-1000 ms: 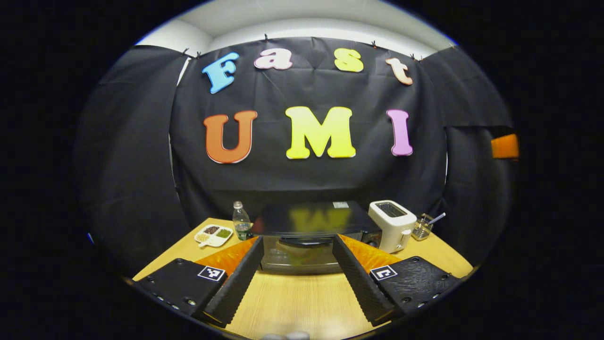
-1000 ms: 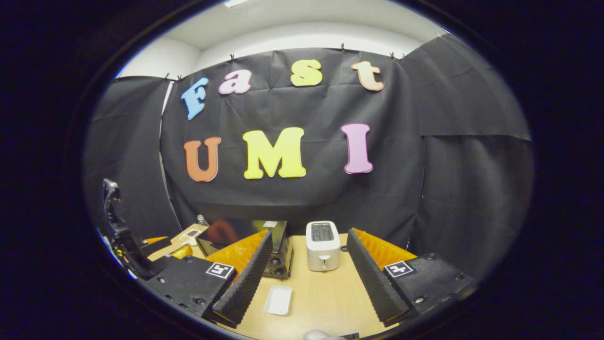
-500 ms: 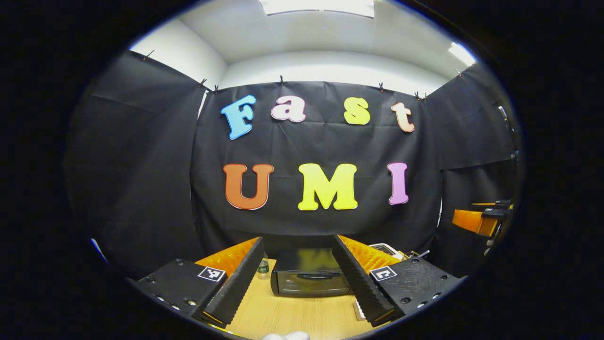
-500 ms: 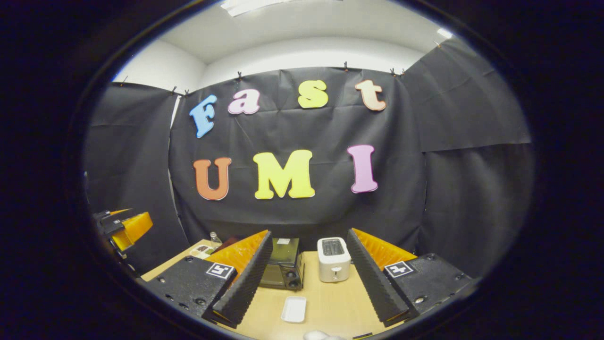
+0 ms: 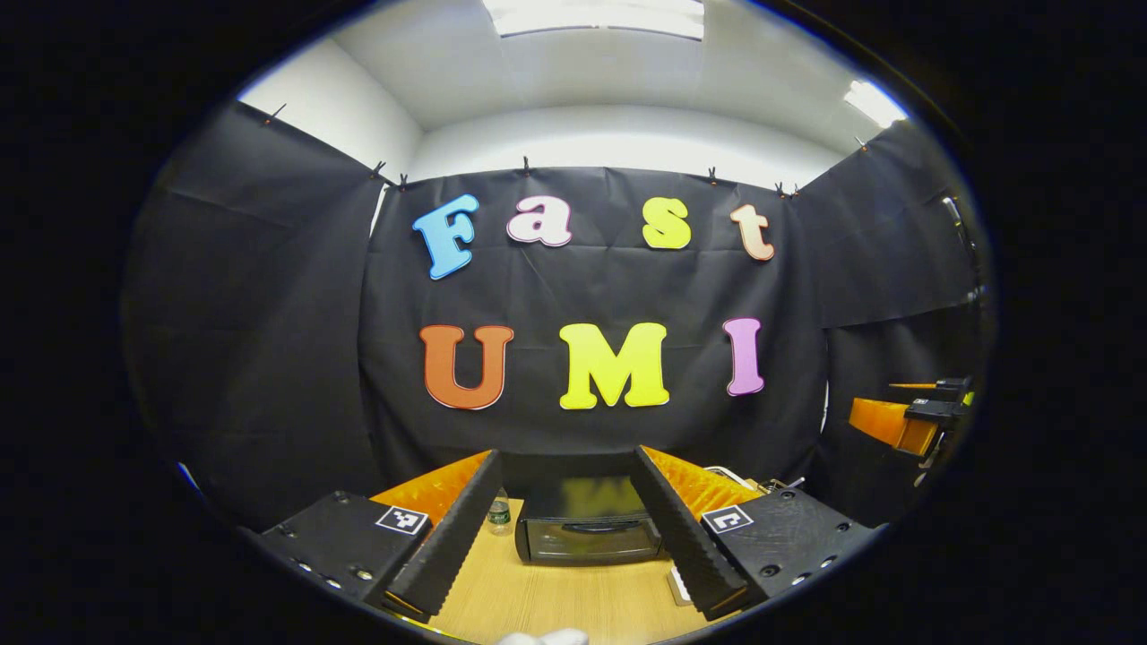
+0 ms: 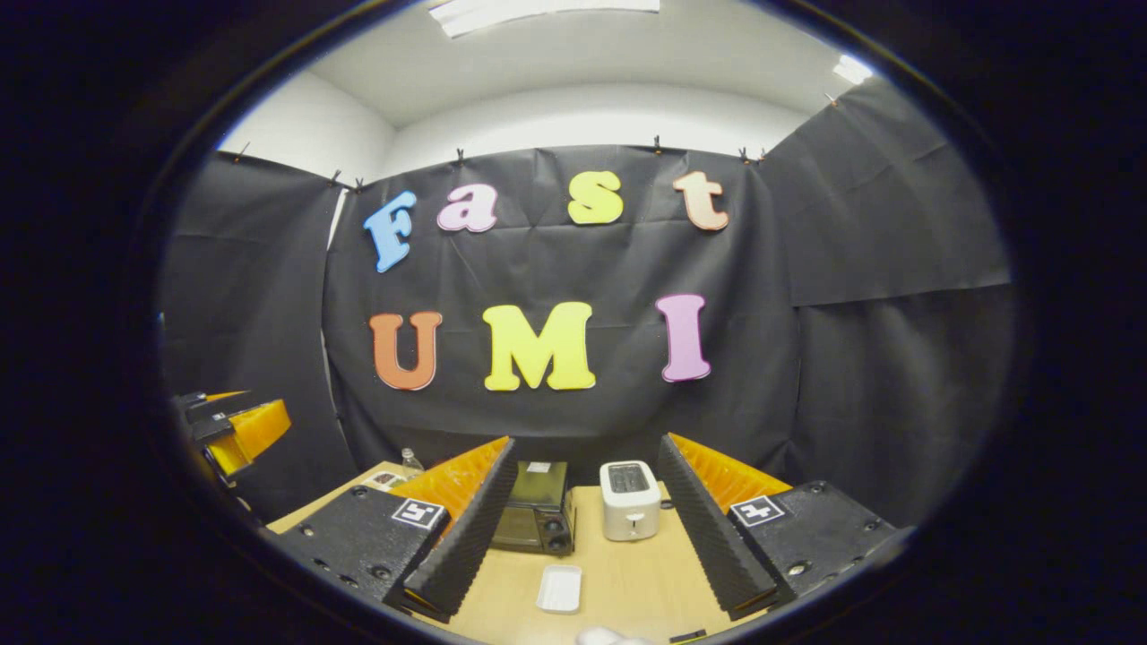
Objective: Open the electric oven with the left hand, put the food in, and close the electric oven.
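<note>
Wooden table (image 6: pixel 618 573) carries one black electric oven (image 5: pixel 587 530), door closed, and one white toaster (image 6: pixel 630 512) beside it, plus one white tray (image 6: pixel 559 589) nearer. Left claw (image 5: pixel 564 537) spread apart, empty; right claw (image 6: pixel 591 537) likewise. One bottle (image 5: pixel 498 512); no label legible.

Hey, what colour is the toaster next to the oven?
White. The toaster shows best in the right gripper view, standing on the wooden table just right of the oven.

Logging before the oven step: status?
Left gripper open, empty, aimed at the oven. Right gripper open, empty, above the table. Oven door shut. White tray on table before it; nothing blocking the door.
</note>
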Available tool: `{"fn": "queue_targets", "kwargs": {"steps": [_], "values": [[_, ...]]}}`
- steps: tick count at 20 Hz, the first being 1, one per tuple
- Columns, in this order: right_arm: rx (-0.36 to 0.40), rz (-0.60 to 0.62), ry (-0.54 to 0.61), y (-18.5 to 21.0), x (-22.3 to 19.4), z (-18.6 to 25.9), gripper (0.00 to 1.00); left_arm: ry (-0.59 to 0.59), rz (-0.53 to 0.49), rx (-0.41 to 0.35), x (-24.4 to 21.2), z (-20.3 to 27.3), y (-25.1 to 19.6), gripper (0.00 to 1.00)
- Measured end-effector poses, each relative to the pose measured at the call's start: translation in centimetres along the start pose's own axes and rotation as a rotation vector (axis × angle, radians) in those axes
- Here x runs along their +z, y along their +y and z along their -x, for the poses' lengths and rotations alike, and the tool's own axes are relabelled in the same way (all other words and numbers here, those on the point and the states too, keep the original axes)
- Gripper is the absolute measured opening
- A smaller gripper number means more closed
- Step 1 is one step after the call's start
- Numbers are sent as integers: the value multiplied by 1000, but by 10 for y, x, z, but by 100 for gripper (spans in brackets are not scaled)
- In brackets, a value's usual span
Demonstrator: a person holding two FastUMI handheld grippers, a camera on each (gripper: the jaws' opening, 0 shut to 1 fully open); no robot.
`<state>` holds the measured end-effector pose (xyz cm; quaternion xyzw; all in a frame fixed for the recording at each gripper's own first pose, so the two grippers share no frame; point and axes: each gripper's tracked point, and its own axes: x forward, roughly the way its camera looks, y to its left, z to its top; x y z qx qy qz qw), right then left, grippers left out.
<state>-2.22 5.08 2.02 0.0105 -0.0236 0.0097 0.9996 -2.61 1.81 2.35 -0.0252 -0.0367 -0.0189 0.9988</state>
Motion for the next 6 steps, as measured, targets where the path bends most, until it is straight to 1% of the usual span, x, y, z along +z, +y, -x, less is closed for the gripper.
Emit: {"fn": "queue_targets", "kwargs": {"steps": [1,2,3,5,6], "values": [[1,-1,-3,0,2,1,100,-5,-2,-3,2,0,-1,95],[-1,2,-4,1,2,3,100,-4,-2,-2,3,1,0,95],[-3,6,-6,0,3,4,90,-5,-4,-3,4,2,-1,95],[0,5,-6,1,5,5,90,-14,-9,-7,6,5,-3,95],[1,3,-9,1,6,6,100,-17,-11,-6,7,5,-3,95]]}}
